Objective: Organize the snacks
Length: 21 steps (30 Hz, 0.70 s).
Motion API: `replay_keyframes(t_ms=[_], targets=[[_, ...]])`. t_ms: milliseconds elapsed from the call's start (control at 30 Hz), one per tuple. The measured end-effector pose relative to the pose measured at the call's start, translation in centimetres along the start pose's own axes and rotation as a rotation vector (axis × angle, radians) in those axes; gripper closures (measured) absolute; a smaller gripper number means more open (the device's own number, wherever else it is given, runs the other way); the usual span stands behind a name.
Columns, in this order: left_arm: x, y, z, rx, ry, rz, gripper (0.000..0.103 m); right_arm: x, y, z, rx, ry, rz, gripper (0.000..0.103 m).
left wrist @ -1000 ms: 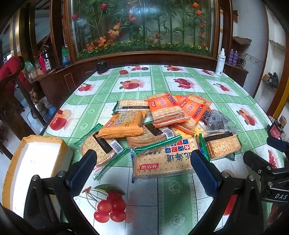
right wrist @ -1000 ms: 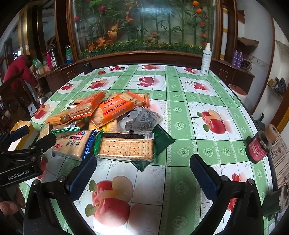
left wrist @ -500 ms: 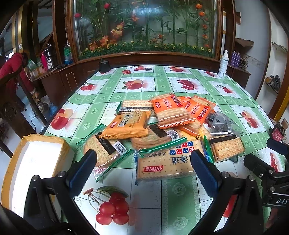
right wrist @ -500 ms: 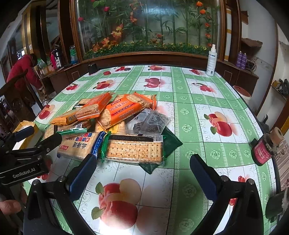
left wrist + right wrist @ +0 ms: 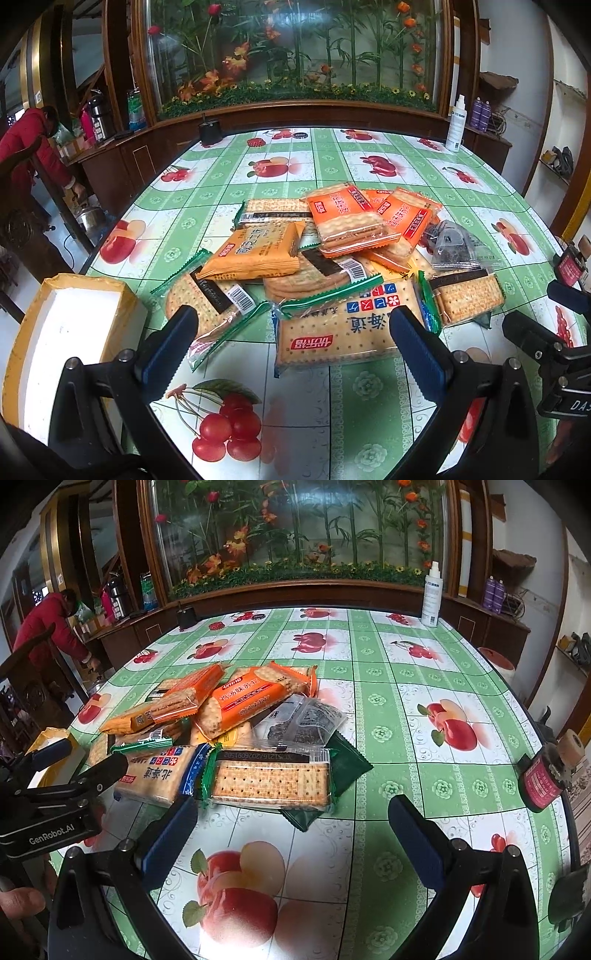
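Cracker packets (image 5: 332,266), heaped mid-frame on fruit-print worktop (image 5: 325,162); left hand-held gripper (image 5: 291,343) and right hand-held gripper (image 5: 291,830) both spread apart, empty.

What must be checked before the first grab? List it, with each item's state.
1. Left gripper open and holding nothing: ok.
2. Right gripper open and holding nothing: ok.
3. Box open to take snacks: ok.
4. Blue-edged cracker pack lies near the left jaws, nothing on top of it: ok.
5. Rest of the pile lies separated: not ok, packs overlap.
6. Box depth enough for all packs: cannot tell.
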State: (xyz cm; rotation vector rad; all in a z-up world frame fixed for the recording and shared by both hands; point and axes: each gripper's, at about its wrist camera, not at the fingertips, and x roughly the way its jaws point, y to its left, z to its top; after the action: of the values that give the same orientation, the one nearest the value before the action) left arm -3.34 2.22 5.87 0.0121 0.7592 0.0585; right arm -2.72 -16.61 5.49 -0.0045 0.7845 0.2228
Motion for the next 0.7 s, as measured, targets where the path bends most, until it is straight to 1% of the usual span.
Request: replay_keyframes(t_ms=[700], targets=[[0.91, 0.20, -0.15, 0.004, 0.021, 0.012, 0.000, 0.70, 0.16, -0.17, -0.010, 0.027, 0.009, 0.001]])
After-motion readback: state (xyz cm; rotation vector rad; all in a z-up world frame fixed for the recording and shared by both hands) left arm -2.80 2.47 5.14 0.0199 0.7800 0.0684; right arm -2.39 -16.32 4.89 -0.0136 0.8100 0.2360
